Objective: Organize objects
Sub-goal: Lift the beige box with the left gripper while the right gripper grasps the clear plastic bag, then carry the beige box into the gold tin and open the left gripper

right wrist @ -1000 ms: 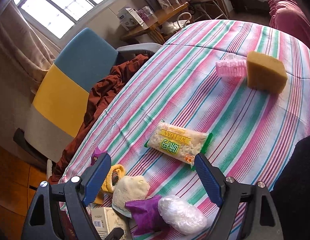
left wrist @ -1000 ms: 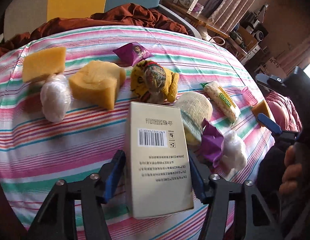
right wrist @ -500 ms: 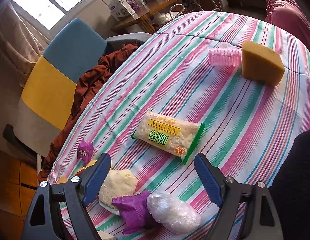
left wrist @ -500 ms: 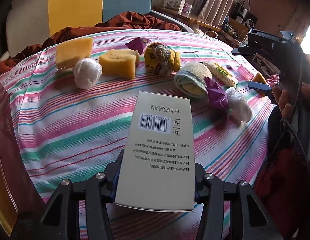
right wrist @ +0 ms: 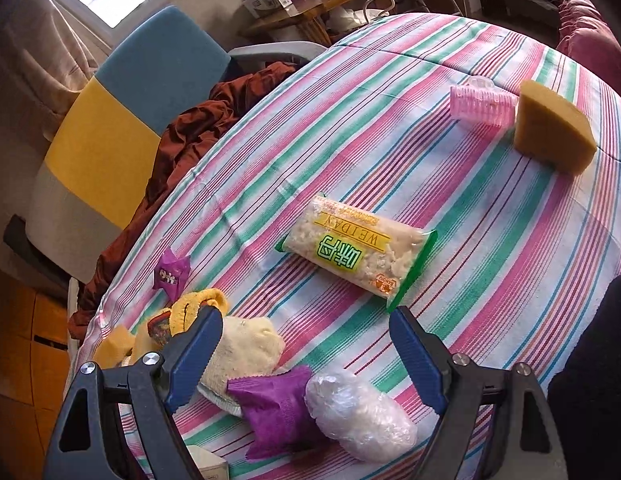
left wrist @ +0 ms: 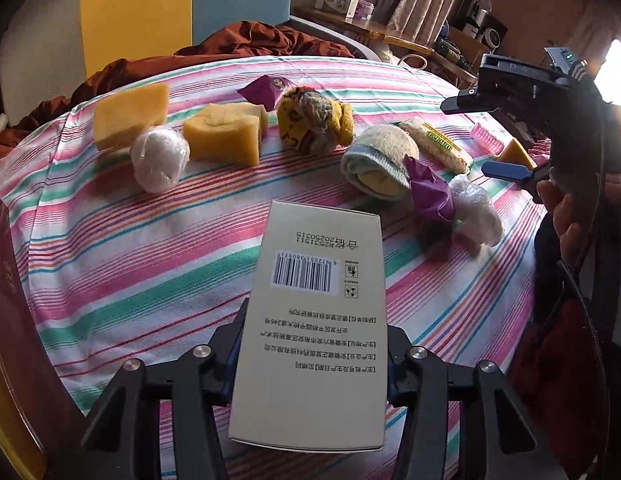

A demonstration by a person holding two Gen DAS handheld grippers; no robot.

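My left gripper (left wrist: 312, 344) is shut on a cream box (left wrist: 318, 320) with a barcode, held above the near part of the striped tablecloth (left wrist: 150, 264). Behind it lie two yellow sponges (left wrist: 130, 114) (left wrist: 226, 132), a white wrapped ball (left wrist: 160, 158), a yellow sock ball (left wrist: 314, 120) and a rolled sock (left wrist: 378, 160). My right gripper (right wrist: 306, 316) hangs open over the cloth, nothing between its fingers. Just ahead of it lies a green-edged snack packet (right wrist: 358, 250). Below it are a purple packet (right wrist: 274, 412) and a white plastic bundle (right wrist: 358, 416).
A pink hair roller (right wrist: 482, 106) and a sponge wedge (right wrist: 550, 132) sit near the table's far right edge. A small purple packet (left wrist: 266, 88) lies at the back. A blue-and-yellow chair (right wrist: 122, 120) with rust cloth (right wrist: 182, 144) stands behind the table. A hand (left wrist: 562, 212) grips the right tool.
The left gripper closed onto the box and drew it back toward the near edge, so the other items look farther away. The right gripper drifted slightly and stayed open.
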